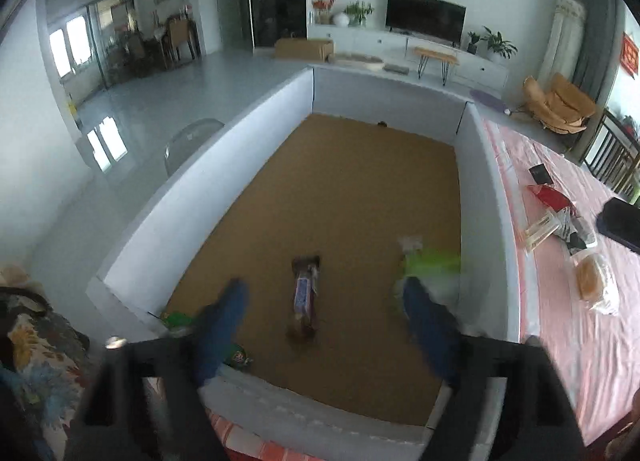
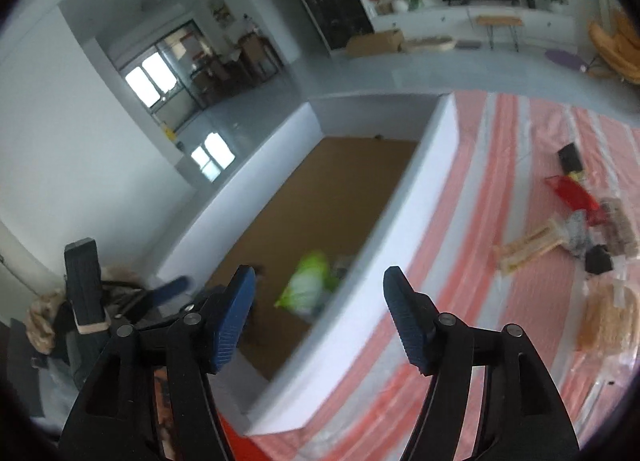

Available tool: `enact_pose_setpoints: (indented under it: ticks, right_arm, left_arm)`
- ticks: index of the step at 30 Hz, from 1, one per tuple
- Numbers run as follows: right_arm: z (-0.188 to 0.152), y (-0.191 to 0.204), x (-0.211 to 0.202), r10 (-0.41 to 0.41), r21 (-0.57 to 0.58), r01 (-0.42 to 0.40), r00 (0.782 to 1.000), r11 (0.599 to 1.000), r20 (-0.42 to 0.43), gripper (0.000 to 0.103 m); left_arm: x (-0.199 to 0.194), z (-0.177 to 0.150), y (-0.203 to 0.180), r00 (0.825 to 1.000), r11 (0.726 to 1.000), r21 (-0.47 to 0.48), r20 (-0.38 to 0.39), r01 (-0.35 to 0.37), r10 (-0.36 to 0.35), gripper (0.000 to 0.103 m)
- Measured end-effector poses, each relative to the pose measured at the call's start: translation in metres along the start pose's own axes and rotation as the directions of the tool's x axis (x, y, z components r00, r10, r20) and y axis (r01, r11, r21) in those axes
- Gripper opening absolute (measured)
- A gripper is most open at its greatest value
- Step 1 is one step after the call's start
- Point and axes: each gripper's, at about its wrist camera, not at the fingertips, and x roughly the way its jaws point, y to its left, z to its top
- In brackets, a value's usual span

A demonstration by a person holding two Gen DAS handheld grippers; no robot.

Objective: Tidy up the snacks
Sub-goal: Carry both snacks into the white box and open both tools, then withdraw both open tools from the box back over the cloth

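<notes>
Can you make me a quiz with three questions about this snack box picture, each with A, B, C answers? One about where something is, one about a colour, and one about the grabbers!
1. Where does the bright green snack bag lie?
A. inside the white box
B. on the striped cloth
C. on the floor

2. What colour is the bottom of the box?
A. pink
B. brown
C. black

3. How are the fingers of the right gripper?
A. pressed together
C. squeezing a bag
B. apart with nothing between them

Answers:
1 A, the bag sits on the box's floor by its right wall.
2 B, the box's bottom looks brown like cardboard.
3 B, the blue pads stand wide apart and only the box and cloth show behind the gap.
</notes>
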Motion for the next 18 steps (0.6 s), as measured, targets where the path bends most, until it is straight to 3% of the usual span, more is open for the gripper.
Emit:
enact_pose_setpoints:
  ticks: [2, 4, 8, 12, 14, 16, 18]
  right_arm:
    - [-0.010, -0.030, -0.015, -0.078, 0.004, 0.078, 0.996, 0.997, 0.052, 0.074]
    - [-0.024, -0.065, -0.035, -0.195, 0.021, 0.194, 0.975, 0.981, 0.106, 0.075]
    - [-0.061, -0.148, -0.075, -0.438, 0.085, 0.431, 0.890, 0.899, 0.125, 0.075]
    - [-0.102, -0.233, -0.106, -0.637, 0.157, 0.623, 0.768, 0.766, 0.060, 0.075]
    - [-0.121, -0.269, -0.120, -0.705, 0.213, 0.685, 0.709, 0.697, 0.028, 0.075]
    - [-0.133, -0.297, -0.132, -0.731, 0.260, 0.706, 0.683, 0.659, -0.003, 0.075]
    - [-0.141, -0.313, -0.138, -0.745, 0.289, 0.718, 0.667, 0.633, -0.025, 0.075]
  left_arm:
    - [-0.007, -0.003, -0.018, 1.000, 0.999, 0.028, 0.023, 0.016, -0.016, 0.083]
    - [-0.014, 0.001, -0.038, 0.997, 0.997, 0.048, 0.045, 0.062, -0.064, 0.083]
    - [-0.040, 0.005, -0.093, 0.972, 0.972, 0.111, 0.093, 0.206, -0.217, 0.088]
    - [-0.054, -0.002, -0.161, 0.931, 0.921, 0.197, 0.079, 0.336, -0.356, 0.101]
    - [-0.043, -0.014, -0.200, 0.914, 0.890, 0.234, 0.010, 0.392, -0.405, 0.101]
    - [-0.025, -0.024, -0.230, 0.913, 0.878, 0.255, -0.060, 0.406, -0.405, 0.101]
    - [0.007, -0.034, -0.258, 0.928, 0.883, 0.287, -0.114, 0.372, -0.354, 0.101]
